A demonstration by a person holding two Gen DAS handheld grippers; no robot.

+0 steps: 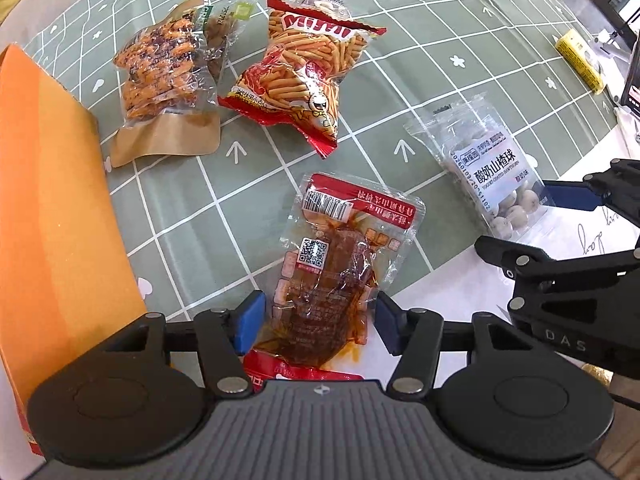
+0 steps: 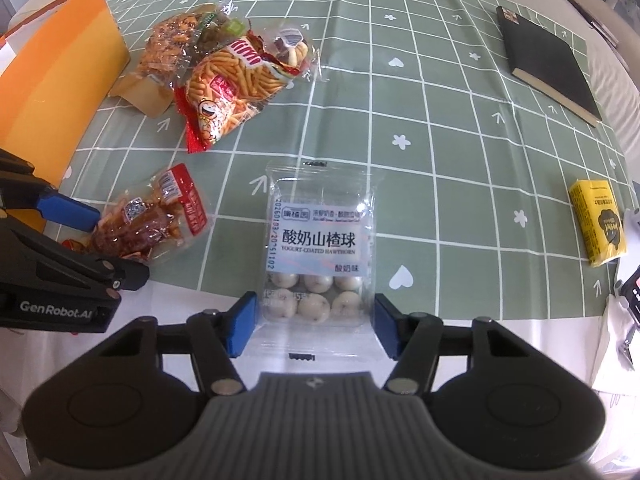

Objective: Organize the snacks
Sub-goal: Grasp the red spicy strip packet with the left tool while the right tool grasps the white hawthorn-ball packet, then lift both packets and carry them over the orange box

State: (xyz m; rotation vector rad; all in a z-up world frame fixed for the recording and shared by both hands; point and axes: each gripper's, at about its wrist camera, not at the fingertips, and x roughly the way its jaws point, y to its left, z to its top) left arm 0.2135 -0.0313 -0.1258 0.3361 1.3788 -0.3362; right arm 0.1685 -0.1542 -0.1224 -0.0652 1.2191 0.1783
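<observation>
Hawthorn packet (image 2: pixel 316 248) is straddled by the right tongs (image 2: pixel 314 322), pads at 9 and 3 o'clock, apparently touching. Meat pouch (image 1: pixel 324 276) is pinched likewise by the left tongs (image 1: pixel 320 322).

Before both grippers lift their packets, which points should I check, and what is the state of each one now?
1. Left gripper straddles the red meat packet: ok.
2. Left pads pressing that packet: cannot tell.
3. Right gripper straddles the hawthorn ball packet: ok.
4. Right pads pressing it: cannot tell.
5. Orange box beside the meat packet, opening visible: cannot tell.
</observation>
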